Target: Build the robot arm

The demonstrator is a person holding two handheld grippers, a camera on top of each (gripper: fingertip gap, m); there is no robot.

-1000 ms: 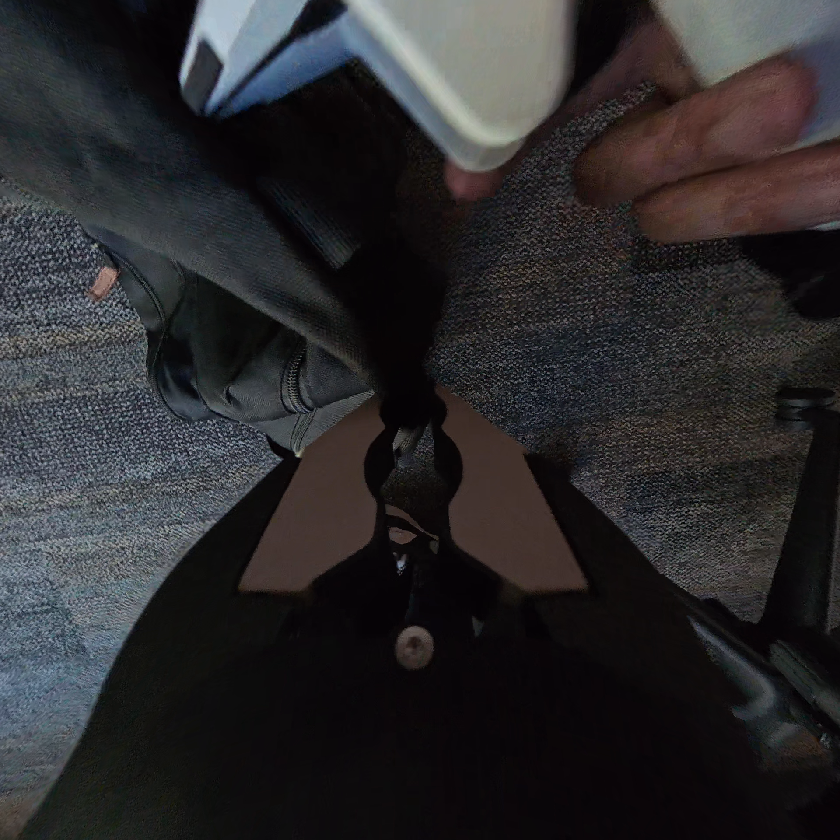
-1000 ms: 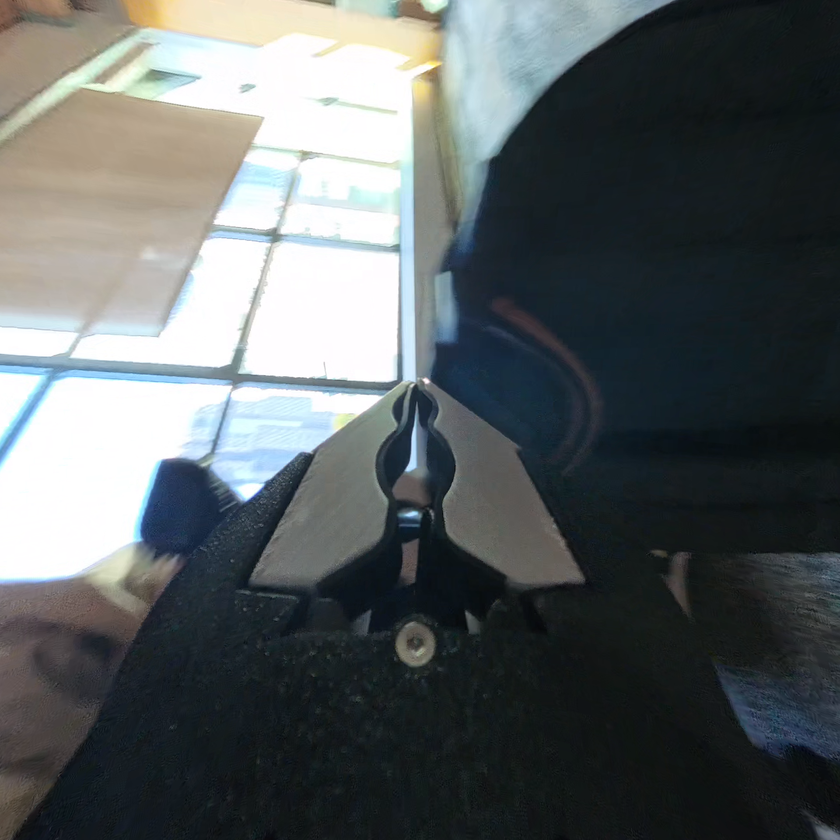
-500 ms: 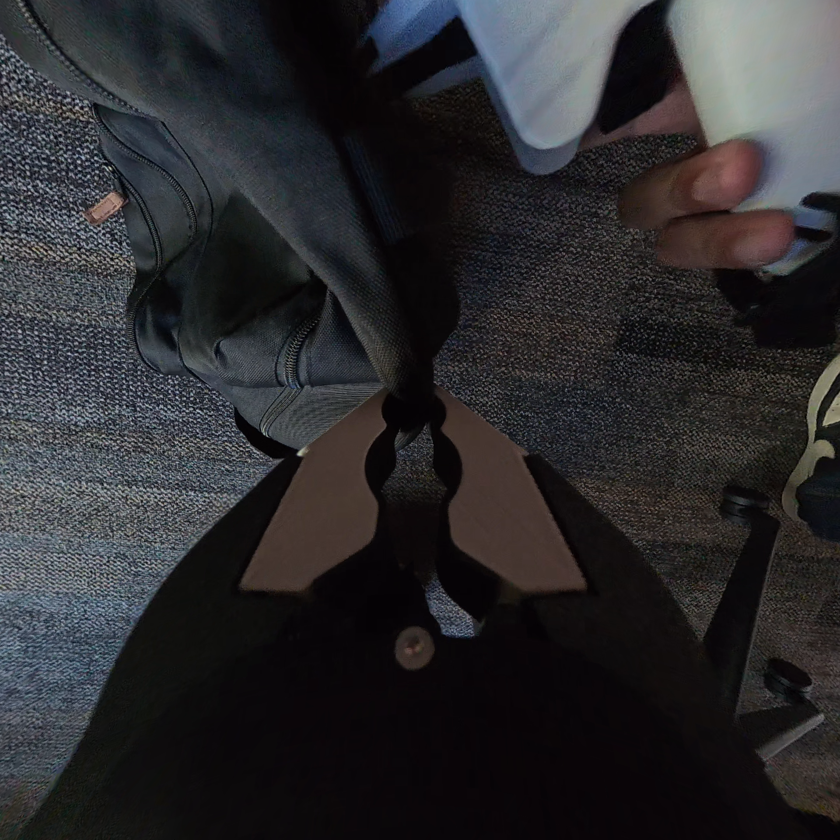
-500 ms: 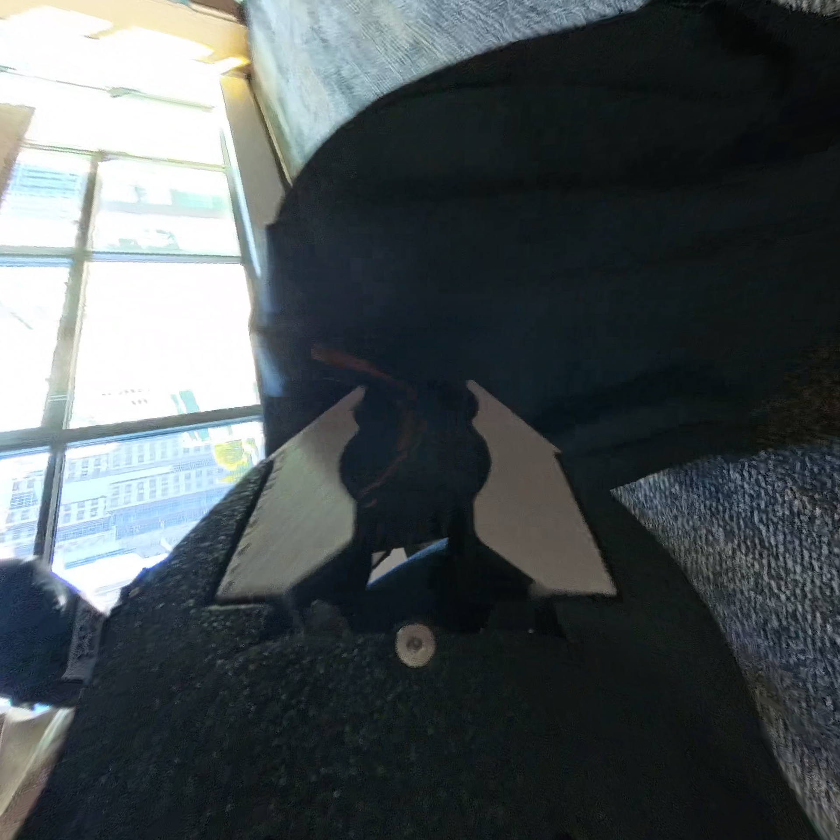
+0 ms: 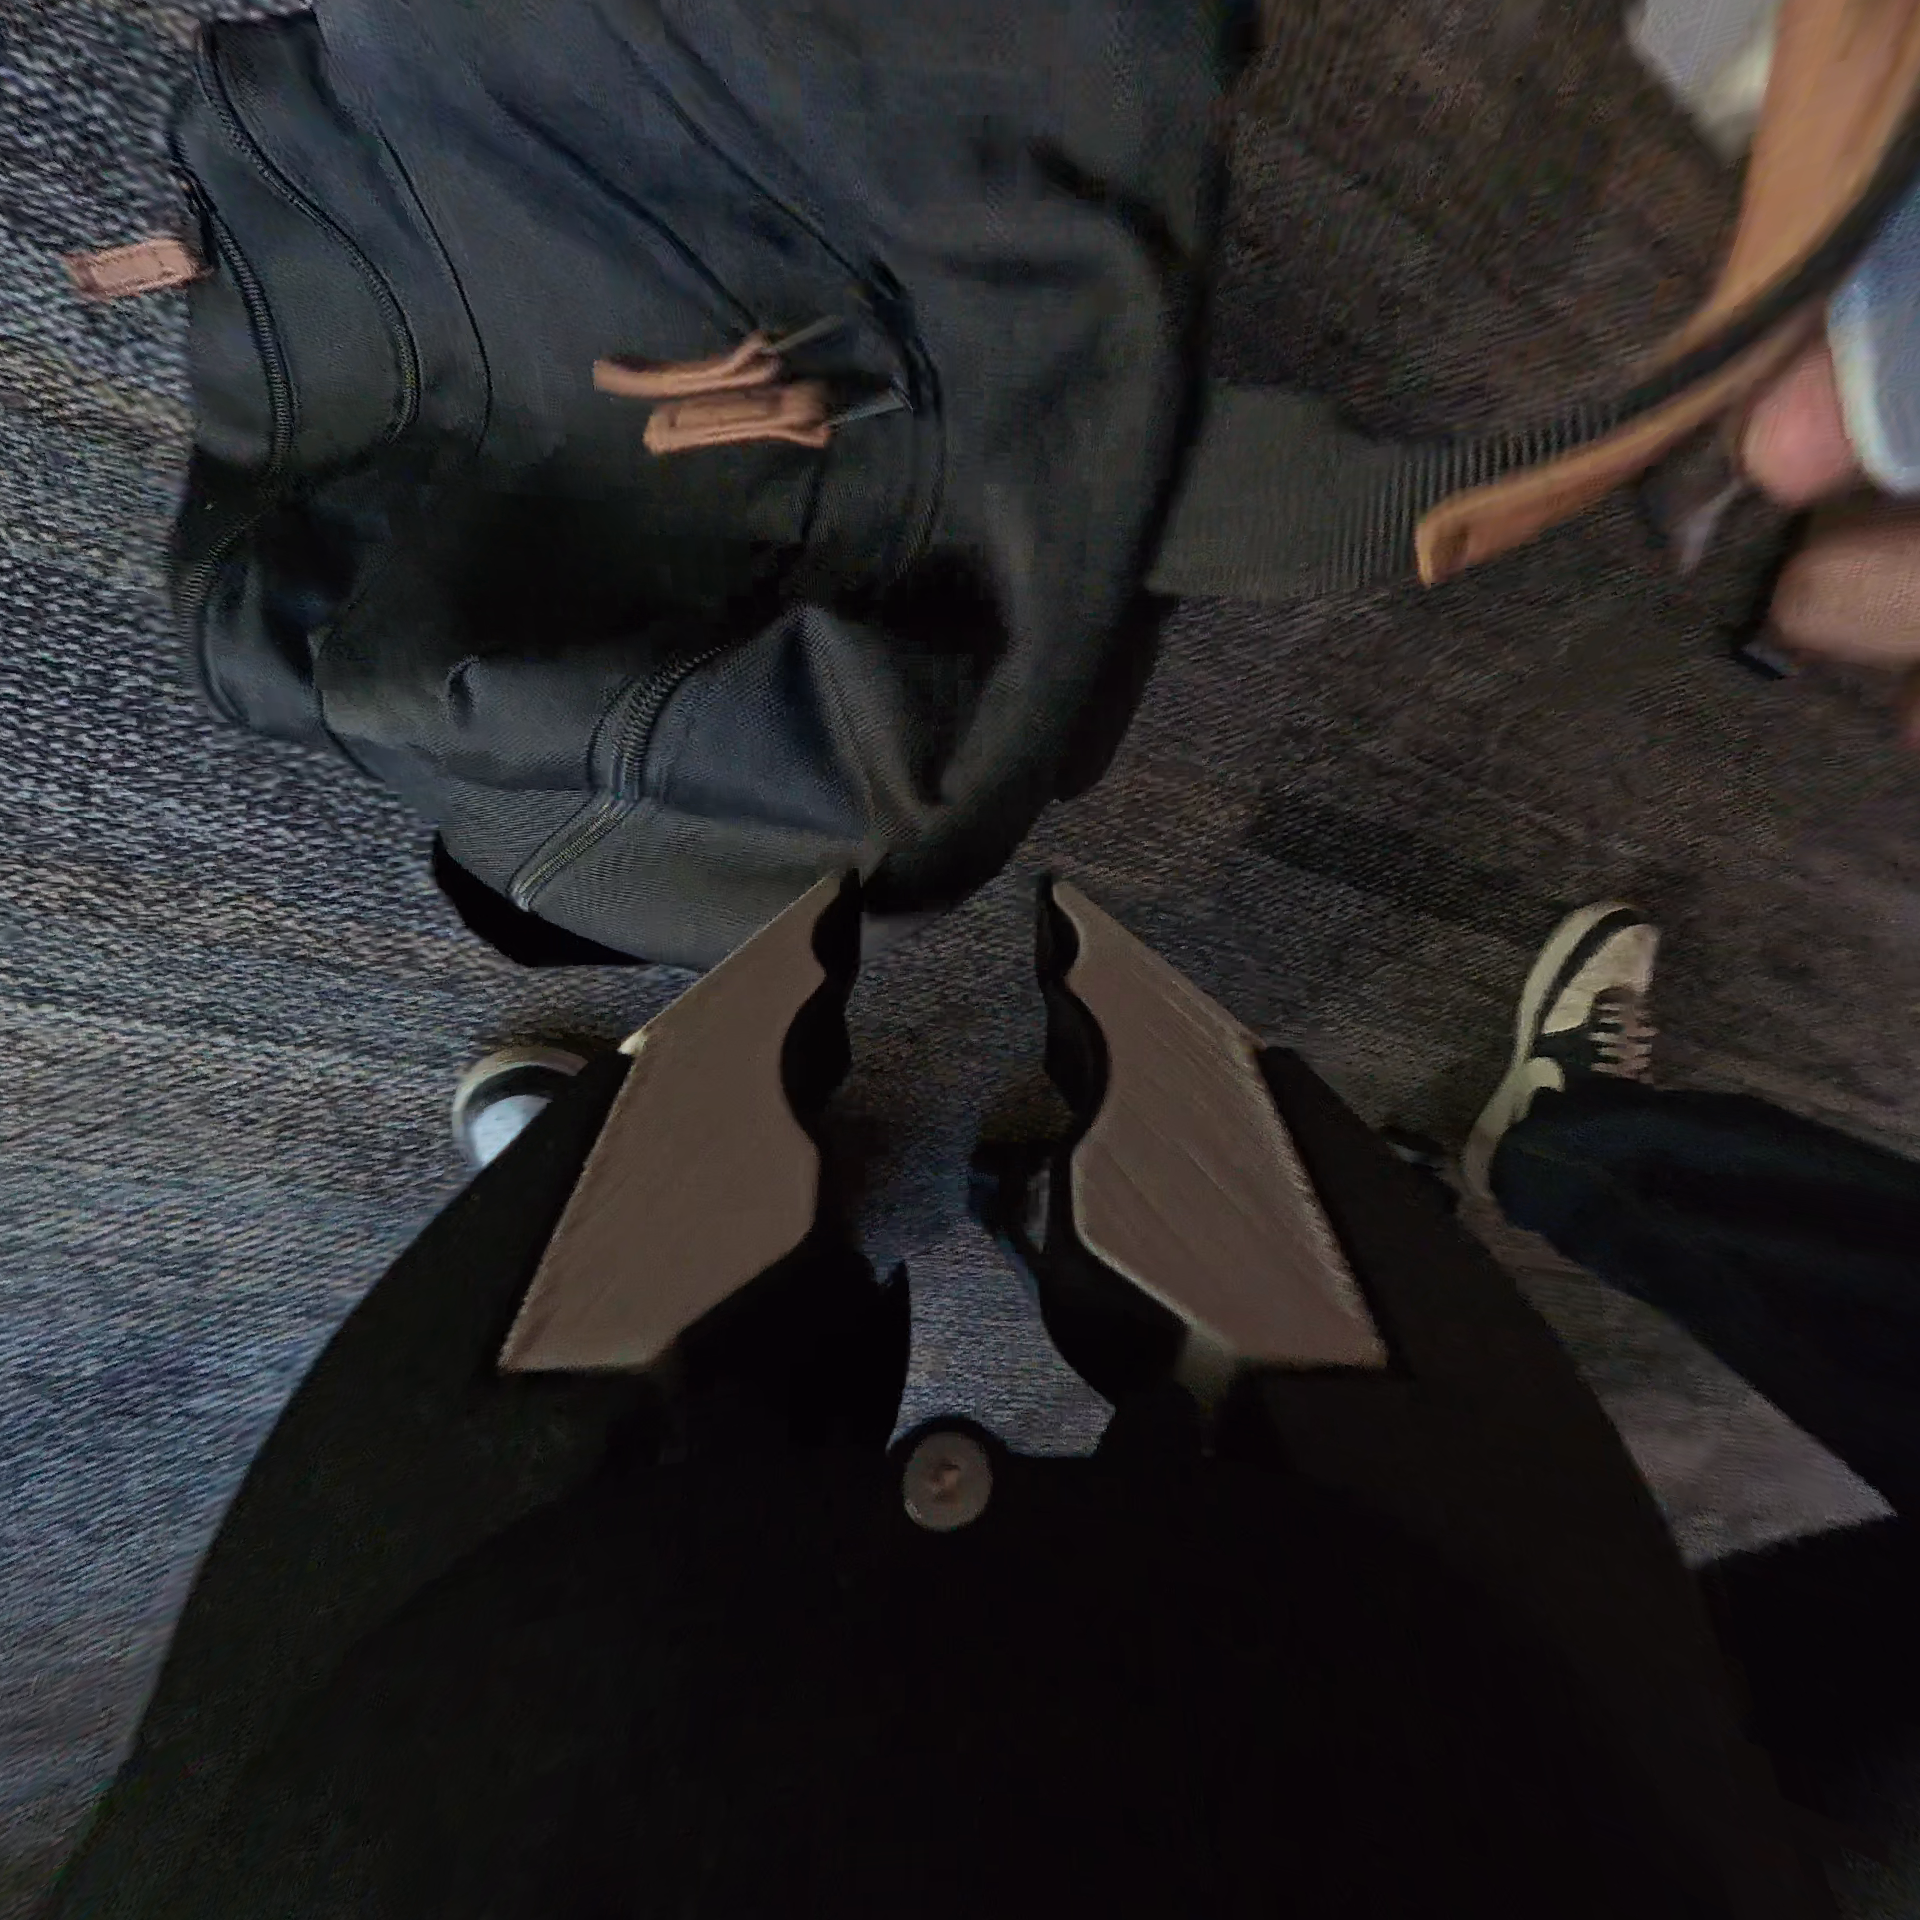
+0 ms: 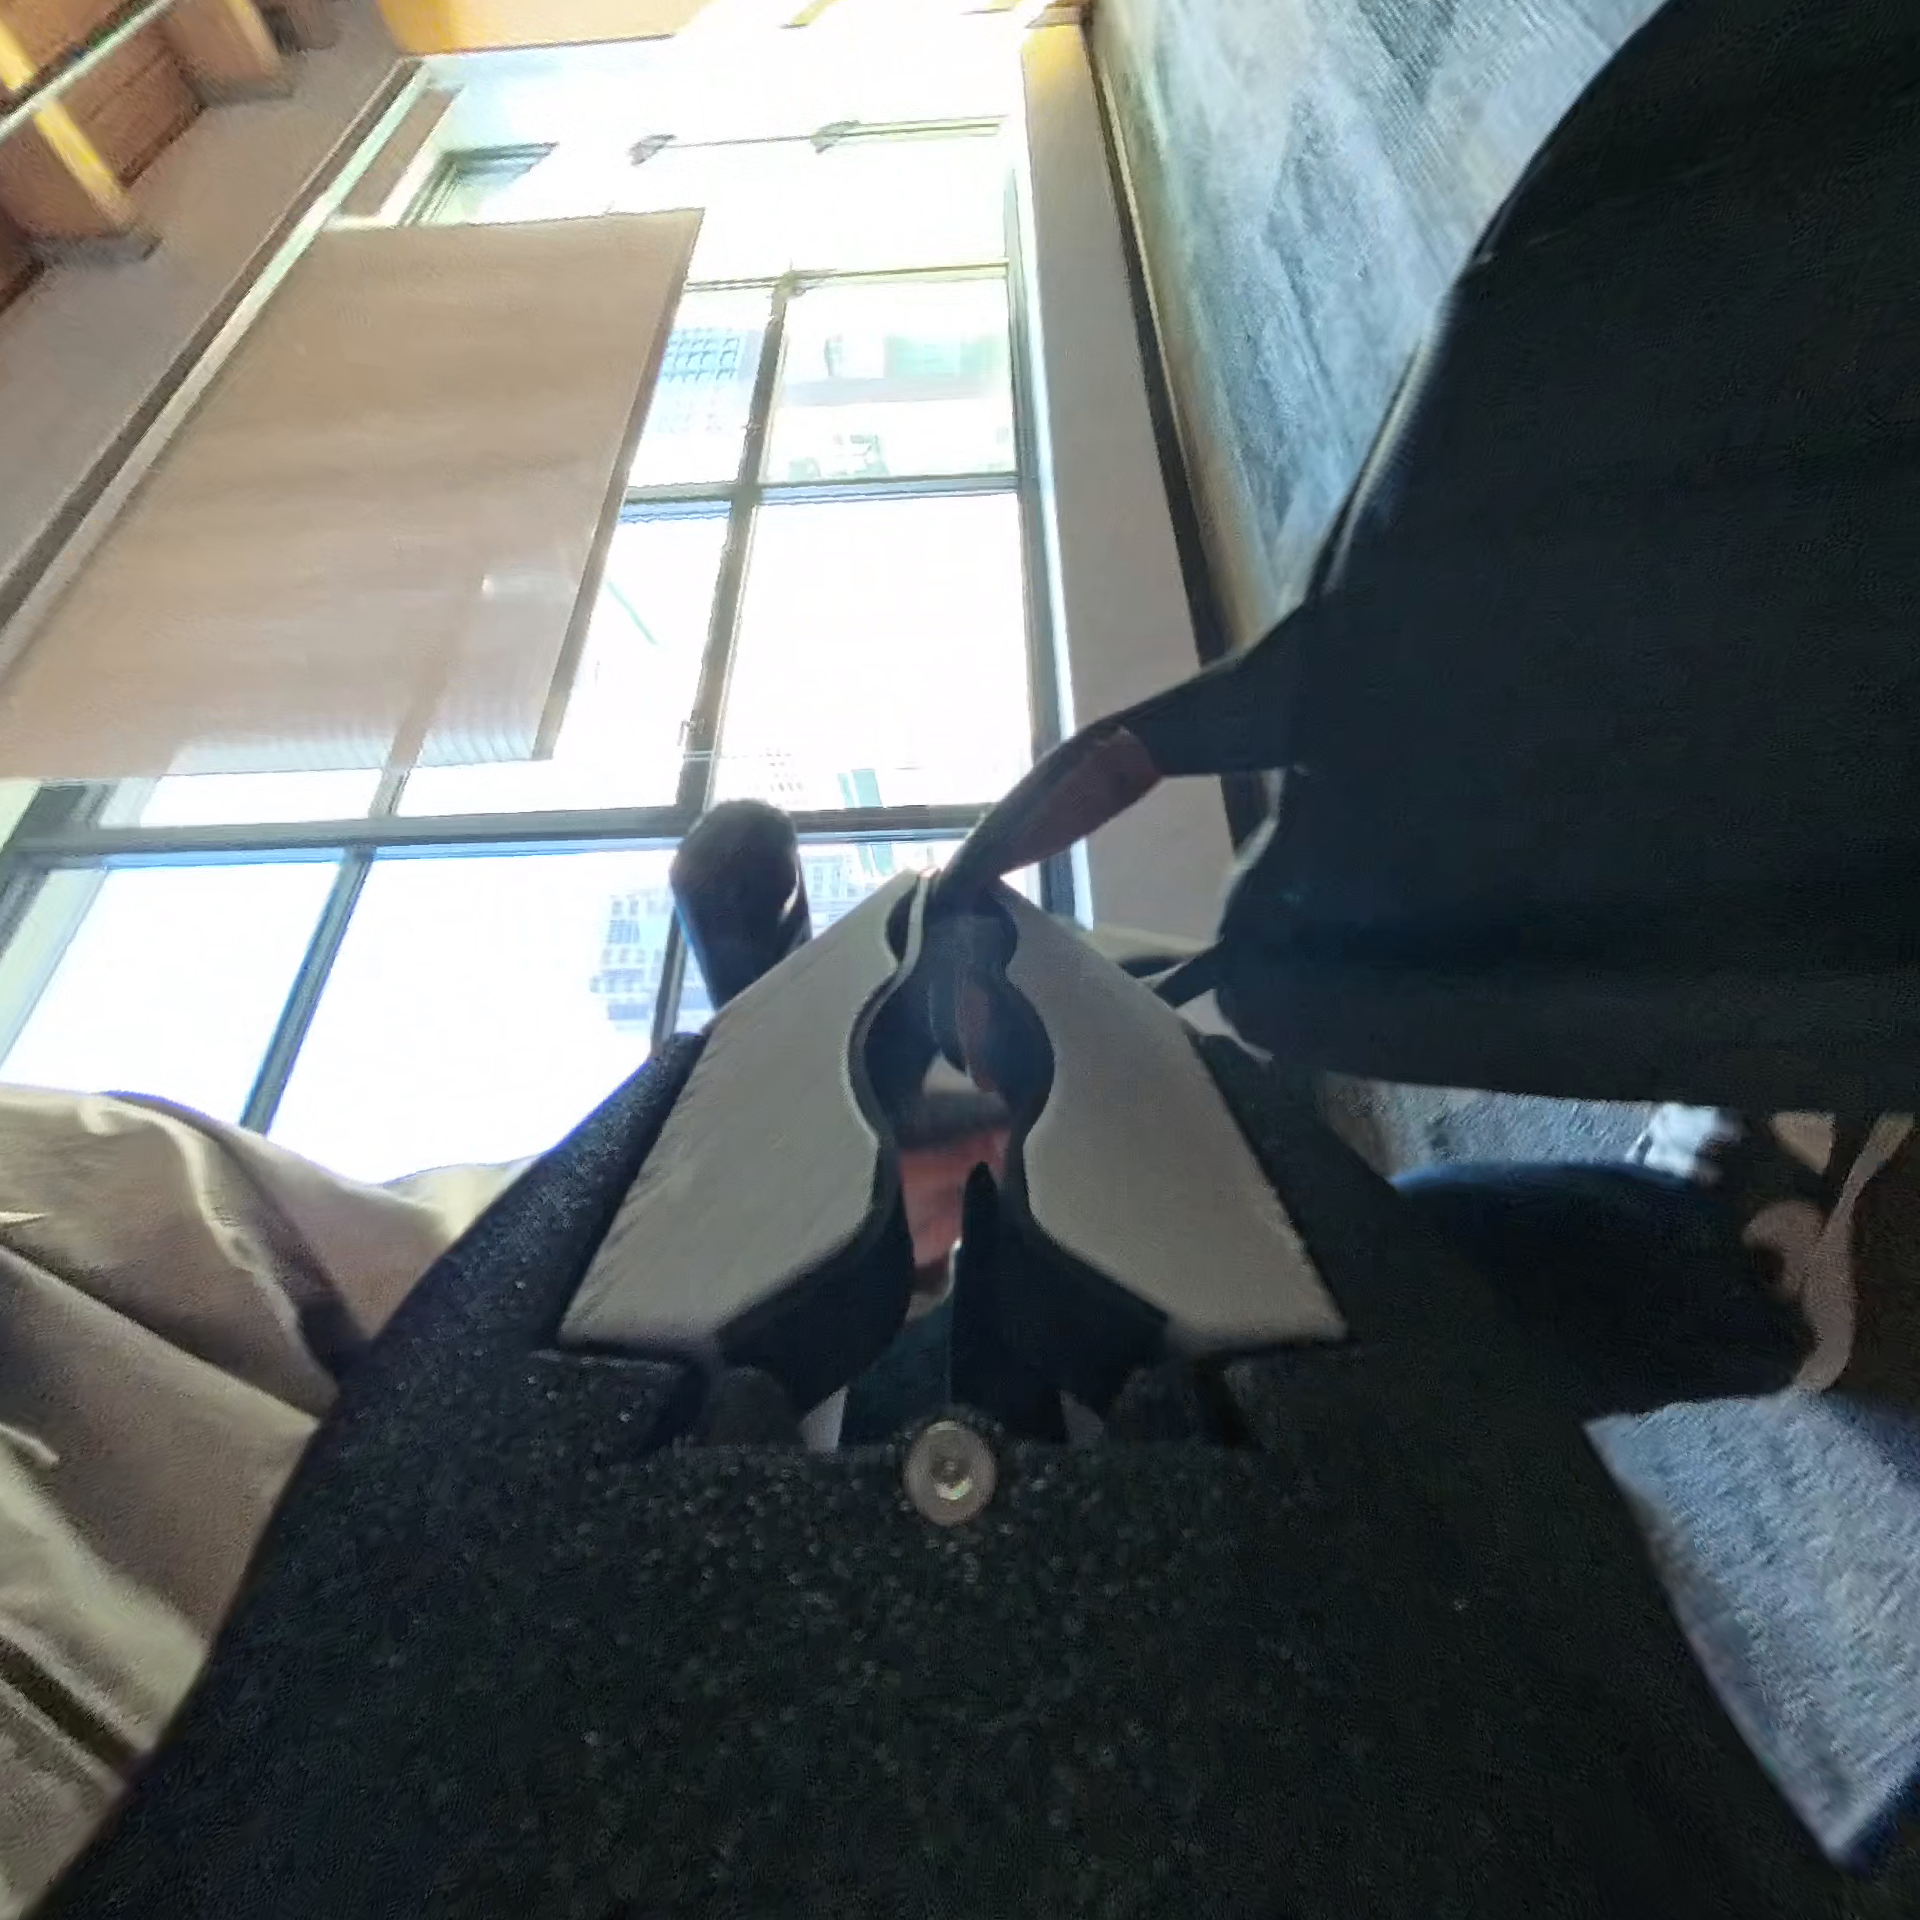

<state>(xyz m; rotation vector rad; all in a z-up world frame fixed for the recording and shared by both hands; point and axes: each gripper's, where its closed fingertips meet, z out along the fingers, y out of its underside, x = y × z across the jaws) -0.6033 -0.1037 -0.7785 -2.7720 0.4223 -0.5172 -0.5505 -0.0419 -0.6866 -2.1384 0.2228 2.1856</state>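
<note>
Left tool hangs spread wide over the grey carpet, pinching nothing; its left fingertip sits at the edge of the dark backpack, which has tan zipper pulls. To the right, a hand holds a tan-trimmed strap, and a sneaker rests on the carpet.

Right tool is pressed together on the bag's strap, which runs up-right to the dark backpack. Bright windows fill the background.
</note>
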